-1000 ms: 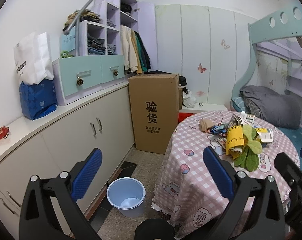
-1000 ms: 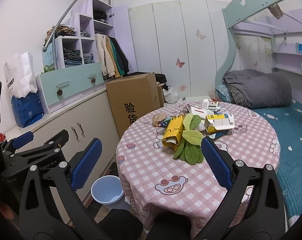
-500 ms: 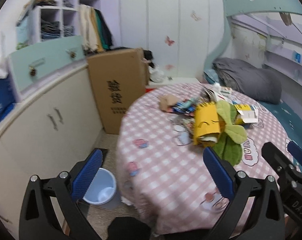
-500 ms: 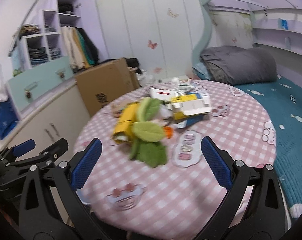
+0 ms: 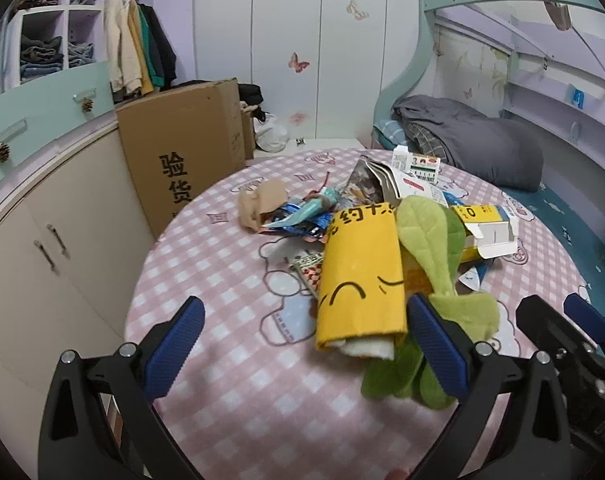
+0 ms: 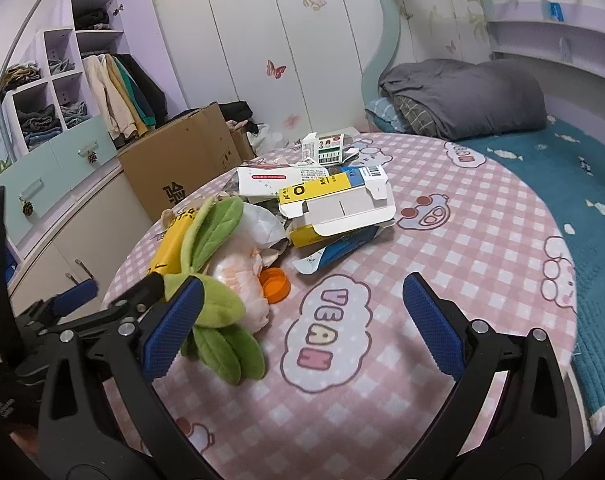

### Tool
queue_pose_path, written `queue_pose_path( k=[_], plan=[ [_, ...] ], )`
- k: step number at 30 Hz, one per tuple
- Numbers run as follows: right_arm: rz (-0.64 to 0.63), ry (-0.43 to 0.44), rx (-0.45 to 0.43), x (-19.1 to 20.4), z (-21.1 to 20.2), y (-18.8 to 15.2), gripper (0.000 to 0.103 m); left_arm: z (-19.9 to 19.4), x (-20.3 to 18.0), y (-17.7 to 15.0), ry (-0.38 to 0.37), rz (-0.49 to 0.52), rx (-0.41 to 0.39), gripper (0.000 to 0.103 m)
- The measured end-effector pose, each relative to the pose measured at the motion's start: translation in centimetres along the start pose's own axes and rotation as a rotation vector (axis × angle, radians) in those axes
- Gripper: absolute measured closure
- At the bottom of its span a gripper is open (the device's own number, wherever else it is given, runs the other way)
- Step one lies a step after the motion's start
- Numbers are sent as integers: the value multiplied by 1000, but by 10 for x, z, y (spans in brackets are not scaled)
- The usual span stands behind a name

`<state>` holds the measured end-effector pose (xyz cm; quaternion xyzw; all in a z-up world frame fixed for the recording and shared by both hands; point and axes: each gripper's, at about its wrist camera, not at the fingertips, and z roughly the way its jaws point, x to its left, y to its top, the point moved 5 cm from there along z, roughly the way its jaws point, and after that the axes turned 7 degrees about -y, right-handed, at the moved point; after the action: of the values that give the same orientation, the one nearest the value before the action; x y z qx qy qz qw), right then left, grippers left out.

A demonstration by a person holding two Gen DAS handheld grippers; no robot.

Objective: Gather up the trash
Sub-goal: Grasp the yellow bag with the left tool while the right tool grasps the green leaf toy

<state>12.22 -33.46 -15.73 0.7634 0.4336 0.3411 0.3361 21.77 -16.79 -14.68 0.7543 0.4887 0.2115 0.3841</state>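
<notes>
Pink-checked table [image 5: 230,280] nearer both claws

- The left gripper [image 5: 302,344] is held wide apart above the checked tablecloth [image 5: 230,280]
- A yellow plush toy [image 5: 362,276] is seen lying among wrappers [image 5: 302,220]

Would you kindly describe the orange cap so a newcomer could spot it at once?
Start at the round table with the pink checked cloth and find the litter heap at its middle. At the heap's near edge, beside the crumpled white wrapper, lies the orange cap: the only small, round, bright orange piece there.
</notes>
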Motion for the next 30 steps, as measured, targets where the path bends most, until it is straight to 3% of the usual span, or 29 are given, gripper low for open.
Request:
queue_pose_path(
  k=[2, 4, 5, 9, 14, 19, 22, 24, 26, 30],
  plan=[
    [-2, 10, 12, 2, 6, 1, 6, 12, -1, 0, -18, -1, 25, 7],
    [-7, 20, 22, 5, 9, 1, 6, 17, 0, -2, -55, -7, 50, 34],
    [-10, 28, 27, 8, 10, 1, 6, 19, 0, -3, -76, -20, 52, 53],
    [-33, 39, 33, 19, 11, 1, 6, 12, 6, -4, -112, -42, 24, 72],
    [-72, 50, 45, 38, 11, -2, 6, -12, 20, -4, -78, -78, -40, 76],
    [-161, 41, 40, 67, 11, -5, 22, -38, 33, -4, -35, -81, -104, 77],
    [-216, 34, 77, 81, 20, -11, 38, -47, 41, -6, -36, -87, -113, 77],
    [-247, 19, 97, 88, 27, -17, 61, -52, 45, -7, -38, -95, -113, 77],
    [-269, -14, 101, 89, 30, -20, 76, -54, 50, -9, -38, -102, -114, 77],
    [-255, -9, 91, 84, 23, -19, 93, -62, 60, -14, -44, -120, -119, 77]
  ],
)
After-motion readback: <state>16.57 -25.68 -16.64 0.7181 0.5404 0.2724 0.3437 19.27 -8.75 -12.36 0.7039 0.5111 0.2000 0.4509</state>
